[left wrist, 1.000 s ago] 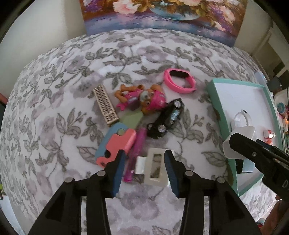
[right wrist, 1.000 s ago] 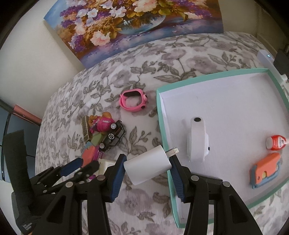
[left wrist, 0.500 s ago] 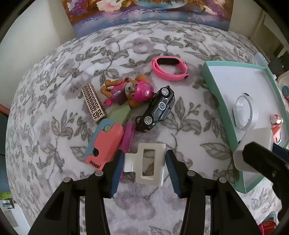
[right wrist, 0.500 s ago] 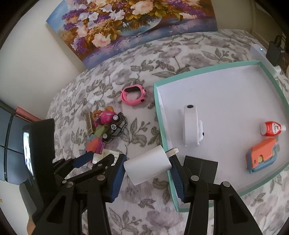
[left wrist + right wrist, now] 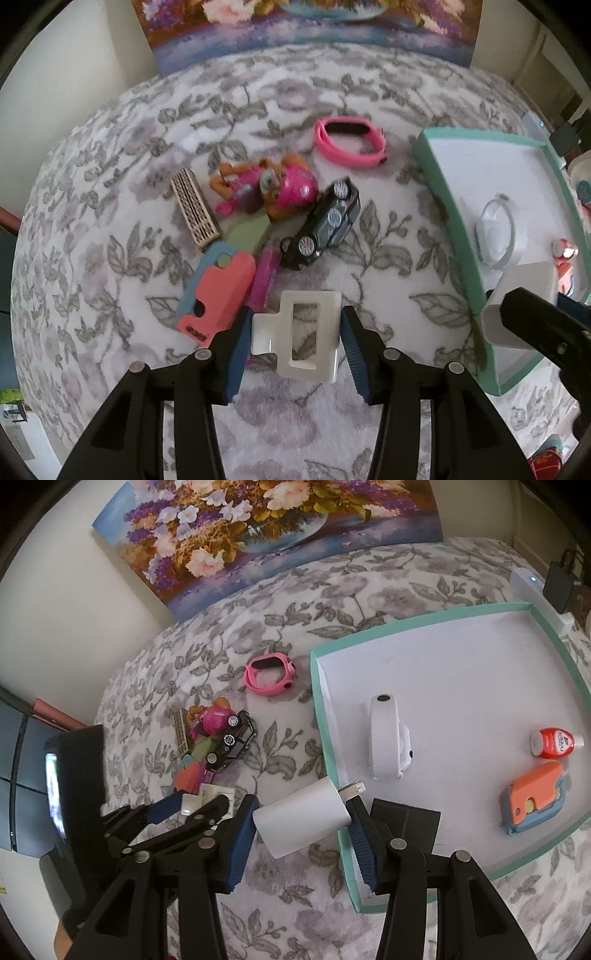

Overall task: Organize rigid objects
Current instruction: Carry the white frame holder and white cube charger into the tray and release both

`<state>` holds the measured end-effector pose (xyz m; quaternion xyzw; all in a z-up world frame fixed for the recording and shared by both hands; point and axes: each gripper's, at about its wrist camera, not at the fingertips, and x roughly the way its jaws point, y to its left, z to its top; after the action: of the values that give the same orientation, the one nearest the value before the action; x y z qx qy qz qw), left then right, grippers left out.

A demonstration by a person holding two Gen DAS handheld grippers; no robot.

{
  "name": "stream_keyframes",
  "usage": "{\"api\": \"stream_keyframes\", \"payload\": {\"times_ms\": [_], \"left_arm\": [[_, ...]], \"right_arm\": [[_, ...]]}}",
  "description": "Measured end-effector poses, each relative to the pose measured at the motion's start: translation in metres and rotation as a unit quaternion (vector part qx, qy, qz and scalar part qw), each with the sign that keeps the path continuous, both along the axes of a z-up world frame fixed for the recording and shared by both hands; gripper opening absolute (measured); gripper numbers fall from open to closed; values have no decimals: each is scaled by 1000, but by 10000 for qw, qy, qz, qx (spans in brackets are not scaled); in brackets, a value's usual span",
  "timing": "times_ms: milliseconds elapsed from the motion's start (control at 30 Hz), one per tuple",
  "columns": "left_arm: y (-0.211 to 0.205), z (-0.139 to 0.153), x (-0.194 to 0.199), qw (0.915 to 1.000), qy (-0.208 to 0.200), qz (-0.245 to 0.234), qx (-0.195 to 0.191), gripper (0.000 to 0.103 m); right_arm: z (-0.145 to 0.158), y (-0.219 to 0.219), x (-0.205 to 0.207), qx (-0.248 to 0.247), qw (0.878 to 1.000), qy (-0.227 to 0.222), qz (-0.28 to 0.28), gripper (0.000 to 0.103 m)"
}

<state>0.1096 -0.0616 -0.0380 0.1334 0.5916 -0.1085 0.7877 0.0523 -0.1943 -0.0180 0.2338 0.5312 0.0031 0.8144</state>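
L gripper (image 5: 295,341): jaws closed on a white hair clip (image 5: 297,338), blue pads pressed against both its sides; clip is held above the flowered blanket (image 5: 110,166), just in front of the toy pile.

R gripper (image 5: 301,825): jaws closed on a white charger (image 5: 301,818), held crosswise w/ its metal prongs pointed toward the tray (image 5: 369,910). Charger is seen over the tray's near-left rim, partly above blanket, partly above tray edge.

Tray: teal rim, white floor, set on blanket to the right of the pile. Inside are found a white band (image 5: 386,734) near the left wall, a small red bottle (image 5: 554,741) at far right, and an orange-and-blue cutter (image 5: 533,801) just below the bottle.

Pile on blanket, items touching or overlapped: pup figure w/ pink helmet (image 5: 269,186), black toy car (image 5: 325,225) tipped on its side beside it, patterned tan block (image 5: 195,210) to the left, green piece (image 5: 247,232) under these, coral-and-blue cutter (image 5: 216,291) and pink tube (image 5: 263,275) nearest the L gripper.

Pink watch (image 5: 349,146) is laid apart from pile, toward a flower painting (image 5: 258,531) propped at the wall.
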Motion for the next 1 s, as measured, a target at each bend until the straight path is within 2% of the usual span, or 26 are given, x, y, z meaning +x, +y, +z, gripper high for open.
{"api": "stream_keyframes", "payload": {"times_ms": [233,300,633,867,1000], "left_arm": [[5,43,-4,9980,-545,141,-303,49],[-4,50,-8,9974,-657,102,-269,49],[-72,49,-22,9960,-685,-364,-439,49],[-107,50,-29,9941,-685,-556,-635,49],[-133,50,-39,9909,-752,-872,-691,49]], "right_arm": [[10,-13,0,-65,9998,-159,-131,52],[6,-23,0,-106,9995,-104,-268,52],[-3,-101,-17,-449,9903,57,-1311,52],[-10,-142,-30,-406,9832,113,-1776,52],[-11,-155,-35,-435,9802,119,-1928,52]]}}
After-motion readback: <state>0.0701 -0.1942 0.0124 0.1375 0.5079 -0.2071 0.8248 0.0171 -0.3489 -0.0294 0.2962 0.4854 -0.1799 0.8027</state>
